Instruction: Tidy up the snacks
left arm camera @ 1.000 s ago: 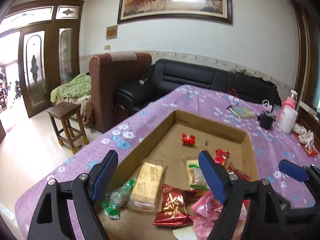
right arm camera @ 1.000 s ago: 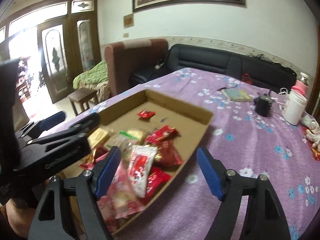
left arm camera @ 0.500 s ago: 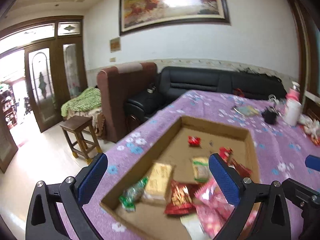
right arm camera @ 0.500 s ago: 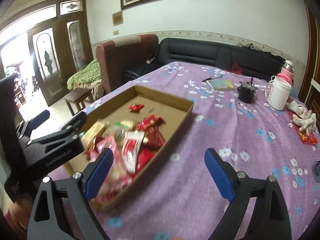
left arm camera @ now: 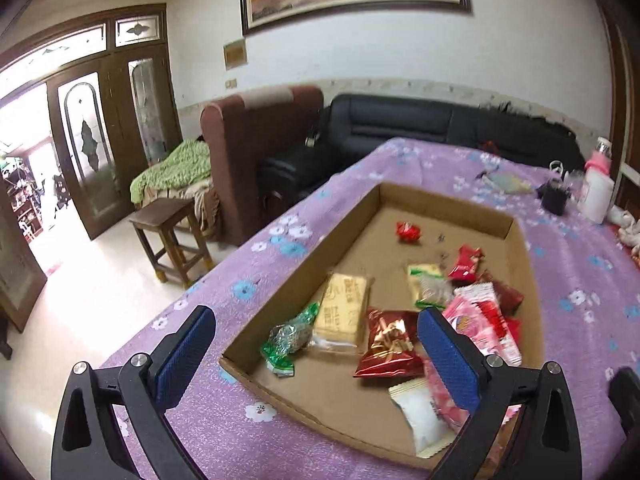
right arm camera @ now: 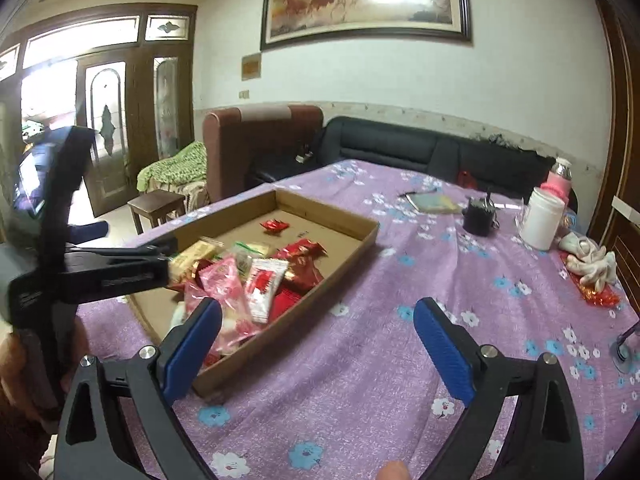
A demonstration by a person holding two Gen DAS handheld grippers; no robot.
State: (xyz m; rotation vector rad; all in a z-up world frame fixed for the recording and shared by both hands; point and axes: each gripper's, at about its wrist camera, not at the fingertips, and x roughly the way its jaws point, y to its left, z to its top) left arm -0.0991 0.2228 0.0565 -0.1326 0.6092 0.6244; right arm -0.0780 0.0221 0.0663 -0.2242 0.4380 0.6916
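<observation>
I have both tools spread wide with nothing between the pads. The left tool [left arm camera: 316, 344] has just finished opening, and the right tool [right arm camera: 318, 344] has been opening too; neither is gripping anything.

The snacks all lie inside the shallow cardboard box [left arm camera: 304, 276], which sits on the purple floral cloth covering the bench [right arm camera: 400, 320], close to the bench's left edge. Most wrappers are heaped at the box's near end: a green-twisted candy [left arm camera: 286, 340], a yellow biscuit pack [left arm camera: 344, 308], a red foil bag [left arm camera: 386, 346], pink packets [left arm camera: 480, 324] and a white sachet [left arm camera: 420, 416]. One small red candy [left arm camera: 408, 232] sits alone toward the far end. I read the low walls as what keeps the loose wrappers together.

My left tool hovers over the box's near corner, its right pad above the pink packets and its left pad outside the wall, over the cloth. My right tool is off to the box's right side, above bare cloth, with only its left pad near the box wall. The snacks look gathered, so I judge the sorting close to done.
</observation>
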